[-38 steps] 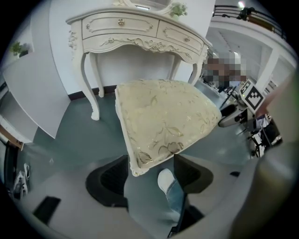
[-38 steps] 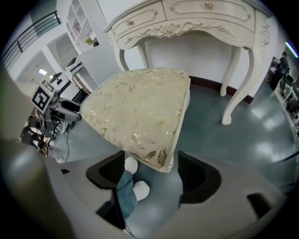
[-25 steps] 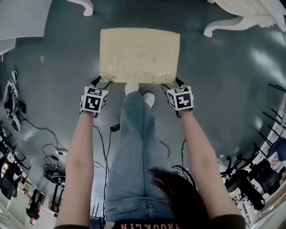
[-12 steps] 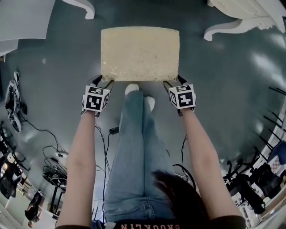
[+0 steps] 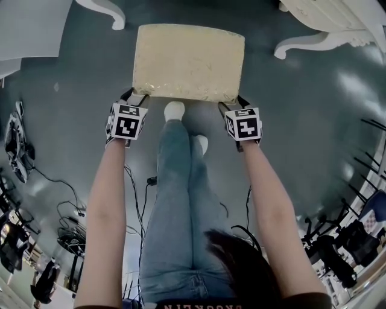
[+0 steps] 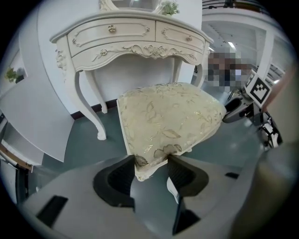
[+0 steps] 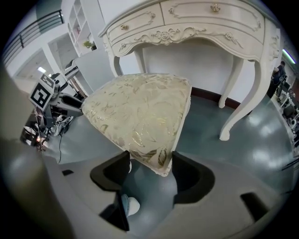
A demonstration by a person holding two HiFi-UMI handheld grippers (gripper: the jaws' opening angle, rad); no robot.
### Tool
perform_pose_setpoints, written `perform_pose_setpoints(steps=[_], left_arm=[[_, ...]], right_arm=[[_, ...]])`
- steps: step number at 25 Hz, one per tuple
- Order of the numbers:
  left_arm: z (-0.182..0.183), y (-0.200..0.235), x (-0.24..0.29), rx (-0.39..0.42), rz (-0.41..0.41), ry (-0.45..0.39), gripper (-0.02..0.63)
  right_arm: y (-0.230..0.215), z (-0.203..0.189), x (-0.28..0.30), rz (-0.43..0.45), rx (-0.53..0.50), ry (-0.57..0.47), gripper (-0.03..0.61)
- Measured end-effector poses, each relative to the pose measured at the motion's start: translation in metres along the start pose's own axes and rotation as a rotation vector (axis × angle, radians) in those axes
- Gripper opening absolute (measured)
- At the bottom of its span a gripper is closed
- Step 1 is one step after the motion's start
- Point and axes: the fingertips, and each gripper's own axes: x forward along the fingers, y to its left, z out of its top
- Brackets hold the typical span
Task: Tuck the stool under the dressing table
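Note:
The stool (image 5: pixel 188 60), with a cream cushion patterned in gold, stands on the grey-green floor in front of the white dressing table (image 6: pixel 135 42). My left gripper (image 5: pixel 134 95) is shut on the stool's near left corner (image 6: pixel 149 161). My right gripper (image 5: pixel 232 102) is shut on the near right corner (image 7: pixel 156 161). Both pairs of jaws have just been closing, with the cushion's edge between the pads. The table's curved legs (image 5: pixel 108 9) (image 5: pixel 301 42) stand to either side just beyond the stool. In each gripper view the table's knee space opens right behind the stool.
The person's jeans and a white-socked foot (image 5: pixel 174 110) are just behind the stool's near edge. Cables and dark equipment (image 5: pixel 18 145) lie on the floor at left, and more black gear (image 5: pixel 338 241) at lower right. A white panel (image 5: pixel 30 24) stands at far left.
The stool and both grippers have slid up the picture towards the dressing table. One socked foot has stepped forward behind the stool.

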Motion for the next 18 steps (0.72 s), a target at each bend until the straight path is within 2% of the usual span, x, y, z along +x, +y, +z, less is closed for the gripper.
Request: perform_pose_setpoints(steps=[7, 11, 18], left_arm=[[0.04, 0.024, 0.018, 0.045, -0.009, -0.053, 0.213], [0.06, 0.037, 0.028, 0.052, -0.008, -0.055, 0.213], [0.097, 0.056, 0.048, 0.057, -0.007, -0.114, 0.212]], right_arm=[[-0.014, 0.036, 0.011, -0.038, 0.005, -0.03, 0.276], [-0.025, 0.058, 0.018, -0.047, 0.003, -0.059, 0.276], [-0.046, 0.098, 0.028, -0.08, -0.017, -0.117, 0.27]])
